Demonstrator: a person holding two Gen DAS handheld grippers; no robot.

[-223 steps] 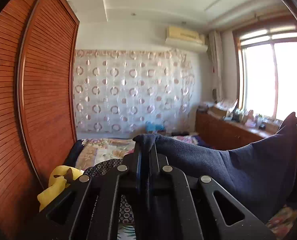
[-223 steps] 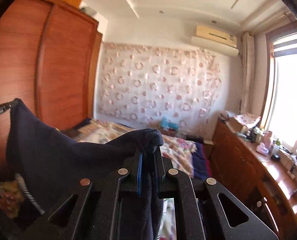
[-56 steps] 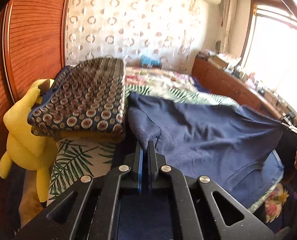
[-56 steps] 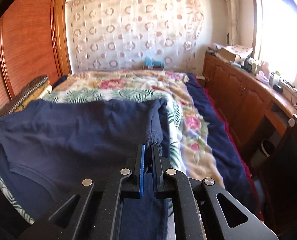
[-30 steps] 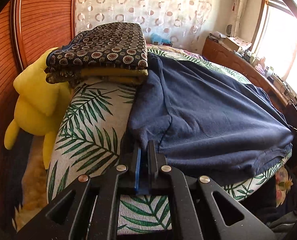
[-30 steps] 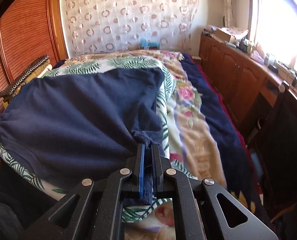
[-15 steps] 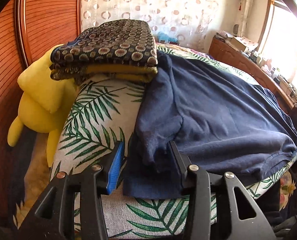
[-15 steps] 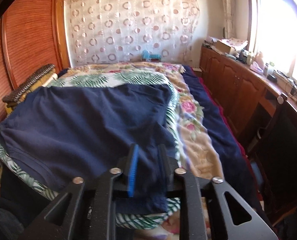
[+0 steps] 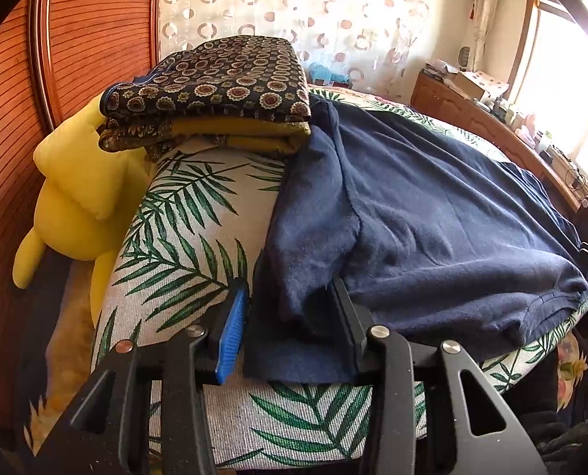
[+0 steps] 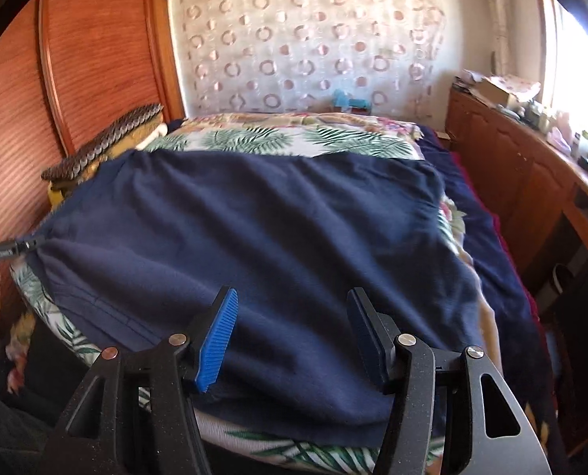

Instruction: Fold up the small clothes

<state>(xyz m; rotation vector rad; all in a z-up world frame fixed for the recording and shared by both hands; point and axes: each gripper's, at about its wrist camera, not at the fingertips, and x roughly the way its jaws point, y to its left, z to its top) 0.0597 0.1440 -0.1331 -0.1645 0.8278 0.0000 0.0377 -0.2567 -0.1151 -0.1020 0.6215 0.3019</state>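
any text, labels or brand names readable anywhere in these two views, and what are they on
None can be read.
The left gripper, seen in the right wrist view, bears a small pale mark: too small and blurred to read.
The navy shirt shows no print or tag.
The boxes on the wooden cabinet are too far and washed out.

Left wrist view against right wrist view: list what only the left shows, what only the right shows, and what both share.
Only the left wrist view shows the yellow plush toy beside the bed and the top of the folded patterned blanket.

Only the right wrist view shows the far edge of the navy garment lying flat, the floral quilt and dark sheet beyond it, and the left gripper from the side.

Both show the navy garment spread on the palm-leaf cover, the circle-print curtain and wooden cabinets. Left gripper and right gripper are both open.
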